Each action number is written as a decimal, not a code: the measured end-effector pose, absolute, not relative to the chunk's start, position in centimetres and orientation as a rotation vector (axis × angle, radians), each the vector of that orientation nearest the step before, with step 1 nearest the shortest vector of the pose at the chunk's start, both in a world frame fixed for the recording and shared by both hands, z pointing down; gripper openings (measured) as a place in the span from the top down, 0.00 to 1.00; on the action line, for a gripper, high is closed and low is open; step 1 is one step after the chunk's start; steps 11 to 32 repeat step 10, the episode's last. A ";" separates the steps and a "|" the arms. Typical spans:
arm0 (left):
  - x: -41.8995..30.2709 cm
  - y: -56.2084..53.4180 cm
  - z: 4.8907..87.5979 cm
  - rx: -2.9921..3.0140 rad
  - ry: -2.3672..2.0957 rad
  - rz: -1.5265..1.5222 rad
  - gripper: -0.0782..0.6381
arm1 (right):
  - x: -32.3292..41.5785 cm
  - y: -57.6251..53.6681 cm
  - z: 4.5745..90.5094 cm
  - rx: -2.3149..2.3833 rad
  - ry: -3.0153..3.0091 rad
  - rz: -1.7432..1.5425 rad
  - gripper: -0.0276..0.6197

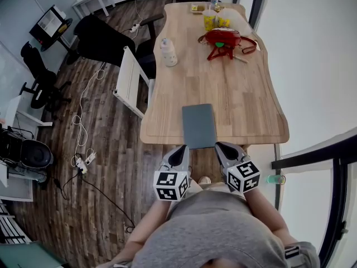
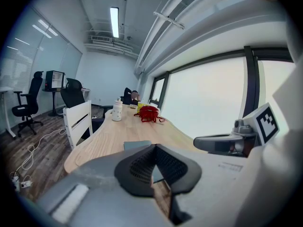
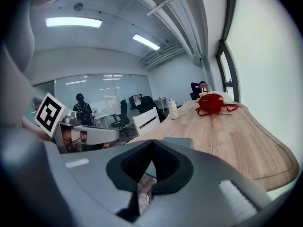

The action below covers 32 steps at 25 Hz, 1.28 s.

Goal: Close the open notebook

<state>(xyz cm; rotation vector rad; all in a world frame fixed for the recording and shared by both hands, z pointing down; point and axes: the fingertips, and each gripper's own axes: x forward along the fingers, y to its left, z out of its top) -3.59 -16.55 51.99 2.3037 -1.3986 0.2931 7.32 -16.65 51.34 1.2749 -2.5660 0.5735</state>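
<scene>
The notebook (image 1: pixel 198 125) is a grey-blue book lying flat with its cover down on the wooden table (image 1: pixel 240 94), its near end at the table's front edge. It also shows in the left gripper view as the notebook (image 2: pixel 136 145) and in the right gripper view as the notebook (image 3: pixel 179 141). My left gripper (image 1: pixel 181 148) and right gripper (image 1: pixel 222 146) hang side by side just short of that edge, off the table, touching nothing. Both have their jaws together with nothing between them, seen at the left gripper (image 2: pixel 155 146) and the right gripper (image 3: pixel 152 142).
Farther up the table lie a red bag (image 1: pixel 223 41), a white bottle (image 1: pixel 168 52) and yellow items (image 1: pixel 215 20). A white chair (image 1: pixel 131 80) and a black office chair (image 1: pixel 100 38) stand at the table's left. Cables (image 1: pixel 82 127) run over the wood floor. A window wall is on the right.
</scene>
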 end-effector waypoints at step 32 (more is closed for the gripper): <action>-3.8 -16.3 52.0 2.301 -1.395 0.305 0.89 | 7.3 -16.6 51.1 1.291 -2.572 0.586 0.96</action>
